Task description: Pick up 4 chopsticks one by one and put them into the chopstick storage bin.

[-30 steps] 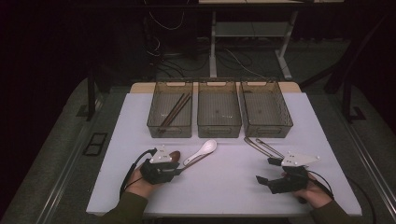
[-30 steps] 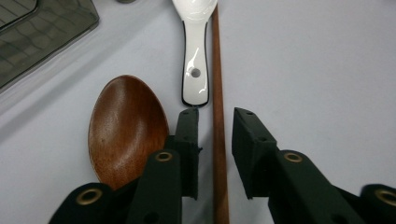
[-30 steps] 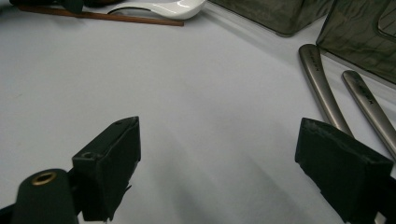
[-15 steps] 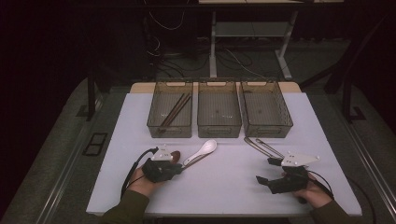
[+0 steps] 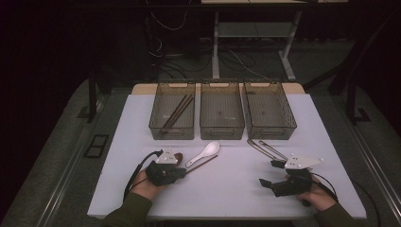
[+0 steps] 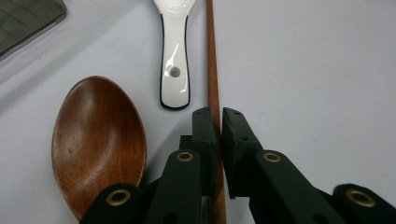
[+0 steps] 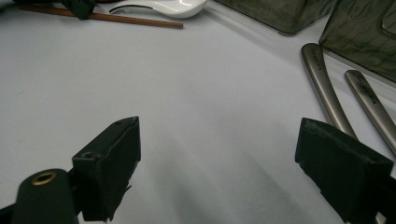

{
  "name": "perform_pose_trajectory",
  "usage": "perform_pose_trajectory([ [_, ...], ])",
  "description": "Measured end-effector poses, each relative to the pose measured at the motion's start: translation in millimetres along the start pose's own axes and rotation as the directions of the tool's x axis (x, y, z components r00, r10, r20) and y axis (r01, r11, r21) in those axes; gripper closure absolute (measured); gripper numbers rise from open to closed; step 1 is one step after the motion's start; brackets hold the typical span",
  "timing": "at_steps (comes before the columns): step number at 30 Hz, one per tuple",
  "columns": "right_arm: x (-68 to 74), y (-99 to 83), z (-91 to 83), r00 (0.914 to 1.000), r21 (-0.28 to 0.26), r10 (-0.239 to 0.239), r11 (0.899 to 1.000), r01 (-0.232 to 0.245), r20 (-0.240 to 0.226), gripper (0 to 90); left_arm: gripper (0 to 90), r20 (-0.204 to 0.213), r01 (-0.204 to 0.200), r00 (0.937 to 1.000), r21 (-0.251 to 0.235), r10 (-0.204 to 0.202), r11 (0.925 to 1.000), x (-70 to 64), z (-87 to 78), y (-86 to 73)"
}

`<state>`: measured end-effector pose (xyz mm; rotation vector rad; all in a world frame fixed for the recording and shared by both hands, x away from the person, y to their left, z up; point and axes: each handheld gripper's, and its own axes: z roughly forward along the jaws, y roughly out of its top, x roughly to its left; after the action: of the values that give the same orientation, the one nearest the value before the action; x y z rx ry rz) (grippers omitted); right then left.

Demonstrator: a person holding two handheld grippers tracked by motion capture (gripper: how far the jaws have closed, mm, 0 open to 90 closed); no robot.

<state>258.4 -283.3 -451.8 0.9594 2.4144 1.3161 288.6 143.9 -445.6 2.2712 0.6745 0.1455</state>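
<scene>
Left gripper (image 6: 218, 123): jaws pinching a slim brown wooden chopstick (image 6: 213, 70), which lies flat on the white table (image 5: 236, 189) just beside a white ceramic spoon (image 6: 173, 70). A brown wooden spoon (image 6: 95, 140) lies left of the jaws. Right gripper (image 7: 219, 163): jaws spread wide over bare table, near two metal utensil handles (image 7: 327, 93).

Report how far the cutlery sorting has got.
Done: chopsticks already lie in the left bin. In hand: left gripper is shut on a loose chopstick. Left: white spoon, wooden spoon, metal handles; right gripper is open, holding nothing.
</scene>
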Motion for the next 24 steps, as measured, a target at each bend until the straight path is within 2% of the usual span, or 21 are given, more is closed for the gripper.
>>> perform_pose_trajectory([
  [4,0.4,0.0,-0.4,1.0,-0.002,0.001,1.0,-0.001,-0.004,14.1,83.6,0.006,0.002,1.0,-0.003,-0.002,1.0,0.1,-1.3,1.8],
  [9,0.6,0.0,-0.1,1.0,-0.001,-0.001,1.0,0.001,-0.005,14.2,83.6,0.017,0.024,0.9996,-0.005,-0.024,0.9997,-2.2,-3.0,3.8],
  [11,0.6,0.0,-0.2,1.0,-0.001,-0.001,1.0,0.001,-0.005,14.1,83.7,0.023,0.011,0.9997,-0.006,-0.011,0.9999,-2.5,-4.1,5.6],
  [13,0.6,0.0,-0.4,1.0,-0.002,-0.001,1.0,0.001,-0.005,14.2,83.7,0.034,0.034,0.9989,-0.02,-0.034,0.9992,-5.4,-4.3,6.8],
  [16,0.6,-0.1,-0.2,1.0,-0.002,-0.003,1.0,0.003,-0.005,14.1,83.7,0.047,0.037,0.9983,-0.024,-0.036,0.999,-7.4,-5.1,9.0],
  [17,0.6,0.0,-0.2,1.0,-0.002,-0.003,1.0,0.003,-0.006,14.2,83.6,0.05,0.025,0.9985,-0.022,-0.024,0.9994,-7.0,-5.6,9.9],
  [24,0.6,-0.1,-0.3,1.0,-0.002,-0.004,1.0,0.004,-0.005,14.2,83.7,0.075,0.058,0.9957,-0.037,-0.055,0.9976,-9.8,-11.9,14.3],
])
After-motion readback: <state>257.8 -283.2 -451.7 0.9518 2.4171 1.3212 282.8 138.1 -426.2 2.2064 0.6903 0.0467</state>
